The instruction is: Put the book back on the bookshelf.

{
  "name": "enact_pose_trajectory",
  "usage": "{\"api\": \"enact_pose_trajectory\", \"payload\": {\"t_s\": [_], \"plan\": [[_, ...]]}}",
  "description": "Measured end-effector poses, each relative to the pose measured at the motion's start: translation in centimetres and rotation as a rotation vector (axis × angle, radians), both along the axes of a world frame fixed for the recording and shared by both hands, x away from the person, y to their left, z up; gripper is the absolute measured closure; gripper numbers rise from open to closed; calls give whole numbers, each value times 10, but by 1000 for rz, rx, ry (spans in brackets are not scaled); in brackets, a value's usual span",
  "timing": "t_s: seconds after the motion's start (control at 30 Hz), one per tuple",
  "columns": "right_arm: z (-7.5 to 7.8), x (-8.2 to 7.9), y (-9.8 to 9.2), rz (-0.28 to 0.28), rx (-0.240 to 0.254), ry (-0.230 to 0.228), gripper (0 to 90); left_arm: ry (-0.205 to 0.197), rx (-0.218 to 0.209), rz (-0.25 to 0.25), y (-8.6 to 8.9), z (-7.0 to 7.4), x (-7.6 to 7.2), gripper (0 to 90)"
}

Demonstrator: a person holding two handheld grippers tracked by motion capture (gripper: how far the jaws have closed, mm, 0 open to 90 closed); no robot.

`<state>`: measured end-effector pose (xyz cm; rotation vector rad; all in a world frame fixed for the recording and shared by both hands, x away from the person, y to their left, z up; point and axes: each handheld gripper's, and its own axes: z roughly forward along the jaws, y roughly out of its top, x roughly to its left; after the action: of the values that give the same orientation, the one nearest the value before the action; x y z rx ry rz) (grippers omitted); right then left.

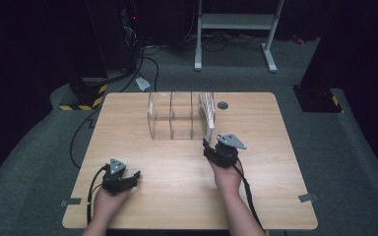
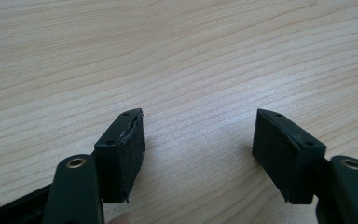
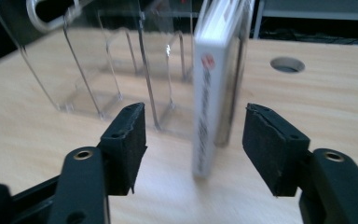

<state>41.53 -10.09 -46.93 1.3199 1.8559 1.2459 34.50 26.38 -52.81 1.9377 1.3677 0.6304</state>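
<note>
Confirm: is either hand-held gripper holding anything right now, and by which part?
Nothing is held. The right hand-held gripper has its jaws apart around the near edge of the white book, pads clear of it. The left hand-held gripper is open over bare table.

left gripper fingers apart, right gripper likewise

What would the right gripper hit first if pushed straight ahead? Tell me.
Most likely the white book standing upright in the clear rack: it lies directly ahead of the right gripper, whose jaws are open, apparently not touching it.
</note>
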Motion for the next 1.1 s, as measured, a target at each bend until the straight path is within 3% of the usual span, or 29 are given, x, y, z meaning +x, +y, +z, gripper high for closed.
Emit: {"api": "enact_pose_trajectory", "payload": {"t_s": [0.23, 0.27, 0.43, 0.5, 0.53, 0.6, 0.63, 0.7, 0.83, 1.1], "plan": [[-20, -18, -32, 26, -87, 47, 330, 0, 0, 0, 0, 0, 0, 340], [-27, -25, -46, 23, -97, 70, 299, 0, 0, 0, 0, 0, 0, 339], [-41, -45, -83, -36, -159, 116, 247, 2, 1, -1, 0, 0, 0, 339], [-45, -52, -97, -66, -209, 127, 243, 1, 1, 0, 0, 0, 0, 339], [-45, -52, -97, -66, -209, 127, 243, 1, 1, 0, 0, 0, 0, 339], [-53, -58, -115, -87, -245, 205, 228, 1, 0, 0, 0, 0, 0, 338], [-54, -58, -119, -79, -231, 252, 212, 3, -1, -2, 0, 0, 0, 336], [-55, -58, -126, -67, -194, 279, 200, 4, -4, -2, -1, 0, 0, 335], [-55, -56, -124, -72, -199, 281, 184, 1, -4, 1, -1, 0, 0, 335], [-55, -54, -120, -136, -184, 290, 165, 1, -3, -2, -1, 0, 0, 333]]}}
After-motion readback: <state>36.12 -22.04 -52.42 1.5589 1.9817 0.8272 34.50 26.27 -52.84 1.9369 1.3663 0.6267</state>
